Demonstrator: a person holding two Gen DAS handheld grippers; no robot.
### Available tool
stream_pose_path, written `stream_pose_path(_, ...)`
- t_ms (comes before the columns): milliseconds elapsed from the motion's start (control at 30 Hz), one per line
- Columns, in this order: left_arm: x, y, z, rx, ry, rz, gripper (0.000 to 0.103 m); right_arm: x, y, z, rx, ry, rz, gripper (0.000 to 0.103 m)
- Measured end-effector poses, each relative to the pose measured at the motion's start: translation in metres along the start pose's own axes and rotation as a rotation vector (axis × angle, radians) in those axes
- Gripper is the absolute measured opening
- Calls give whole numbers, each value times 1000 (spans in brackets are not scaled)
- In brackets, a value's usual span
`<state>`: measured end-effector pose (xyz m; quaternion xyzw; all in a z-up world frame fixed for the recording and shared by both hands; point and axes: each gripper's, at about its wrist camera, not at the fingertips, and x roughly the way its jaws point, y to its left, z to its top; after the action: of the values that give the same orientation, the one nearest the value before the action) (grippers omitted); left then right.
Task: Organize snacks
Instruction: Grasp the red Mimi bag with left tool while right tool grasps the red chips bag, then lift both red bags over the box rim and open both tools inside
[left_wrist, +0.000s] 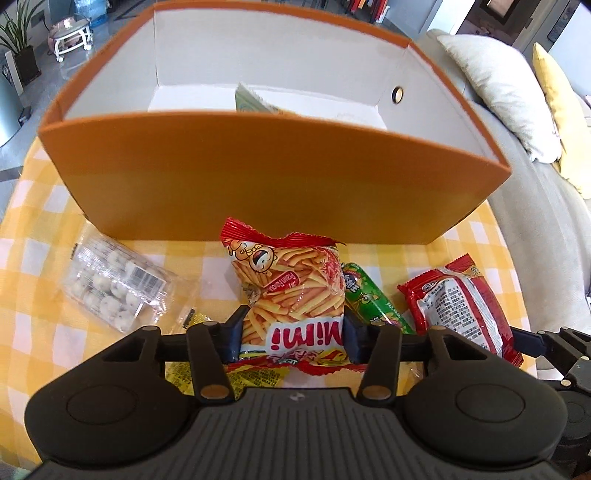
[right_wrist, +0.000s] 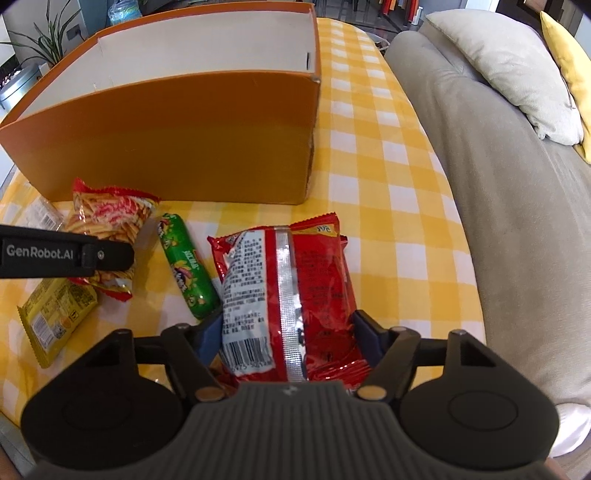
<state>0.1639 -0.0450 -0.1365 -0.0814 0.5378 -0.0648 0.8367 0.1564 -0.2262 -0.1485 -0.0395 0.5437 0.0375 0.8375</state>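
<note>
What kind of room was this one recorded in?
Probably a home living room: a grey fabric sofa with a beige cushion beside the yellow-checked tablecloth, and a potted houseplant behind.

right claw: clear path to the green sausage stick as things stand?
Probably not yet. The right claw is shut on the red packet. The green sausage stick lies just left of it on the cloth, uncovered, so once the packet is dropped it looks reachable.

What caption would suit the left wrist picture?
Left gripper, jaws closed on a Mimi snack bag, facing the orange box on a yellow checked tablecloth.
</note>
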Motion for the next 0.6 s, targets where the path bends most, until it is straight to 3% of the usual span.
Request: stream_pose_path(600,-71,-6,-6,12,-102,-14,56,-67,11,10,65,-87,104,69)
